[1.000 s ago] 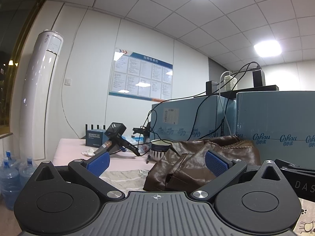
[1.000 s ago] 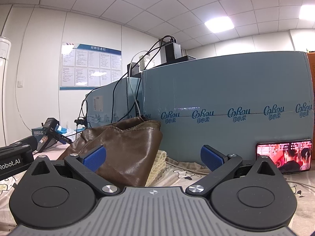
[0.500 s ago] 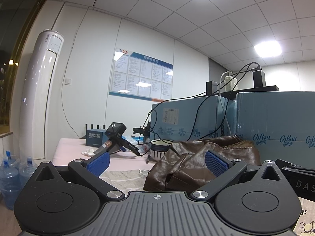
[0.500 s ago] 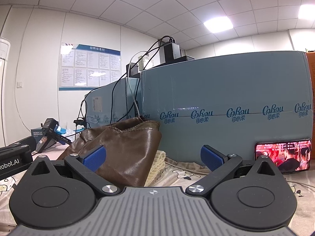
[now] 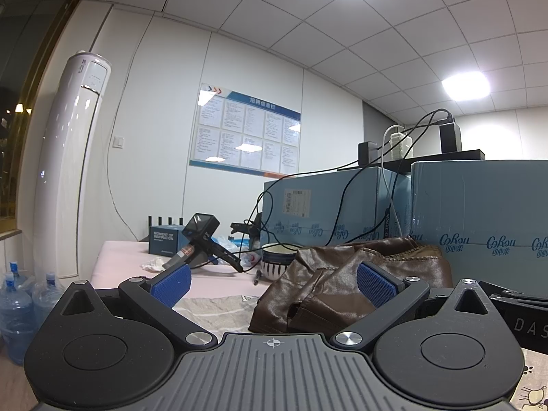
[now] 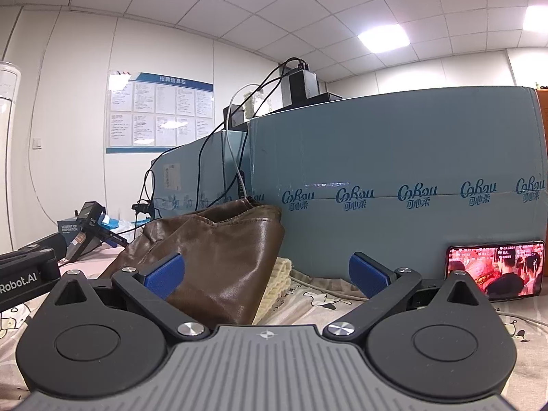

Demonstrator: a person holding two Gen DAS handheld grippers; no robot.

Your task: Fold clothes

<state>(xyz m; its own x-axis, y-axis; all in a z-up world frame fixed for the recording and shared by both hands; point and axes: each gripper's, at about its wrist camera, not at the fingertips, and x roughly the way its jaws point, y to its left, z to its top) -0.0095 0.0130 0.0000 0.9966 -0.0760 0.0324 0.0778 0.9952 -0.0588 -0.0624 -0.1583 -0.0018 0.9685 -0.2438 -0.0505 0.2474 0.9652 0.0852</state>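
Note:
A crumpled brown leather garment [image 5: 346, 281] lies in a heap on the patterned sheet [image 5: 219, 315], just ahead of my left gripper [image 5: 274, 282]. That gripper is open, blue pads wide apart, with nothing between them. In the right wrist view the same brown garment [image 6: 219, 253] sits ahead and left, over a cream knitted cloth [image 6: 279, 281]. My right gripper [image 6: 267, 275] is open too and holds nothing. The left gripper's black body [image 6: 27, 270] shows at the left edge there.
Tall blue cartons [image 6: 394, 178] wall off the back, with cables and adapters on top. A phone [image 6: 495, 270] playing video leans on them at right. A striped bowl [image 5: 277, 263], a handheld camera [image 5: 202, 236] and a small box [image 5: 164, 239] sit farther back. Water bottles [image 5: 20, 304] stand left.
The right wrist view has shifted very slightly; the left wrist view is the same. Both grippers stay open and the garment has not moved.

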